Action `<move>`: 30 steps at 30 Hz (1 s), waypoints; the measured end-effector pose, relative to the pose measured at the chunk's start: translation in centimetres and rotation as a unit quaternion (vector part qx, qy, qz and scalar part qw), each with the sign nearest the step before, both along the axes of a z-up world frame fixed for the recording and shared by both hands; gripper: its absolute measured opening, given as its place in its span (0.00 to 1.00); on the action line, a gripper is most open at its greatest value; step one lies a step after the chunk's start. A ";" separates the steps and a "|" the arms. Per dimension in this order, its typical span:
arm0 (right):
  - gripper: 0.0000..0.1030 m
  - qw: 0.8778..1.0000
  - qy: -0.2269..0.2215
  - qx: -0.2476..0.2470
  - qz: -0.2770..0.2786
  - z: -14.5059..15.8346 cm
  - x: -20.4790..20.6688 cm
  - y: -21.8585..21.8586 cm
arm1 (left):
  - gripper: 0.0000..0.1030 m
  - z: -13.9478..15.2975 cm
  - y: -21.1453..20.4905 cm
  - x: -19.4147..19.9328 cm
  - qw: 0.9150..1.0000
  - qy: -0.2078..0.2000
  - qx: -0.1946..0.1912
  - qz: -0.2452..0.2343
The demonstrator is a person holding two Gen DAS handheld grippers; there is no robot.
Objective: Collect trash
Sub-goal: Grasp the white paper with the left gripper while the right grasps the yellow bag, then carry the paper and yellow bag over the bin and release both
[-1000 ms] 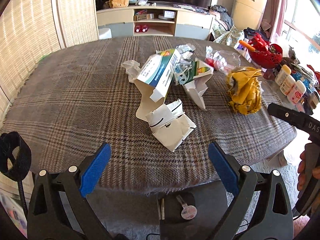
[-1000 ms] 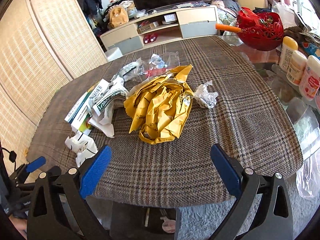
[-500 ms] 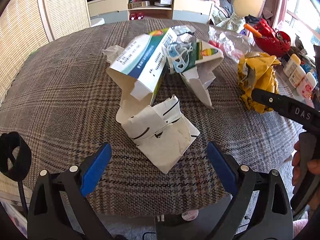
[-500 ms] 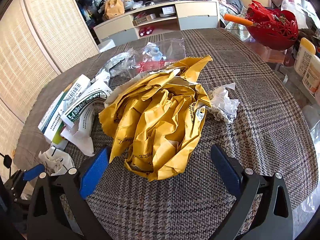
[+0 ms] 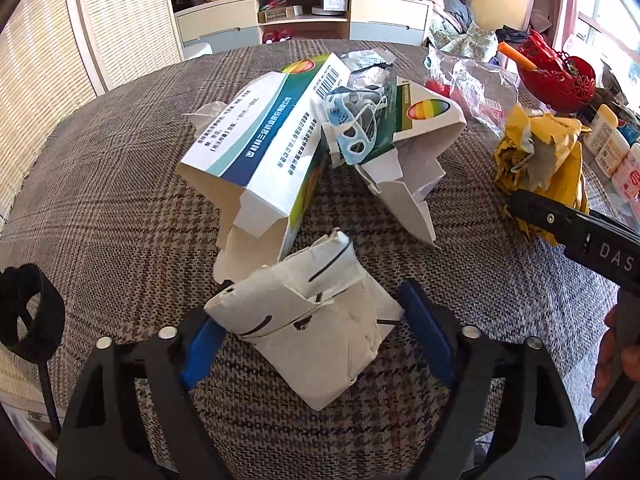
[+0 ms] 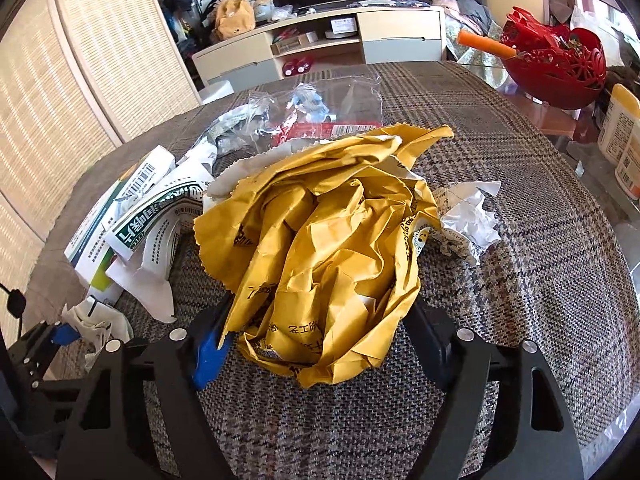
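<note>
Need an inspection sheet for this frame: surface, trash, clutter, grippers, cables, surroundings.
Surface: round table under a brown plaid cloth.
Job's things: crumpled white paper carton; torn white-and-blue cardboard box; crumpled yellow paper bag; small white paper wad; clear plastic wrappers.
Clutter: red openwork bowl and white bottles at the table's right edge.
Grippers: left gripper open, fingers flanking the carton; right gripper open, fingers flanking the yellow bag.
Cables: thin black lead with a strap loop at far left.
Surroundings: low TV cabinet, woven blinds.
</note>
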State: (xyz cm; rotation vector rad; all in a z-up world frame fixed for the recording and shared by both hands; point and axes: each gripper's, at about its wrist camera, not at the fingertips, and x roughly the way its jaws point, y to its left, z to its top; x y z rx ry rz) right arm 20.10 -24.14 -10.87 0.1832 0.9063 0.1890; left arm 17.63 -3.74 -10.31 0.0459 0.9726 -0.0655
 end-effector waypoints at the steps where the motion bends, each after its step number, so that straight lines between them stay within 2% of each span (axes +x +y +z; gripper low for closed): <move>1: 0.74 1.000 0.001 -0.001 0.003 0.0 -0.2 -0.1 | 0.69 0.1 0.0 0.0 1.000 -0.001 0.000 -0.002; 12: 0.72 0.999 0.017 0.018 0.037 0.7 -3.5 -0.4 | 0.63 0.3 -0.3 -2.6 1.000 0.004 -0.002 -0.031; 18: 0.72 0.998 0.026 0.047 0.037 0.9 -6.0 -0.8 | 0.62 0.4 -0.6 -5.1 0.999 0.009 -0.021 -0.048; 25: 0.72 0.998 0.006 0.045 0.046 2.5 -9.7 -1.2 | 0.62 0.6 -0.6 -9.1 0.998 0.005 -0.033 -0.049; 30: 0.72 0.998 -0.014 0.047 0.039 3.6 -12.7 -2.0 | 0.63 1.9 -0.8 -12.3 0.998 -0.015 -0.038 -0.048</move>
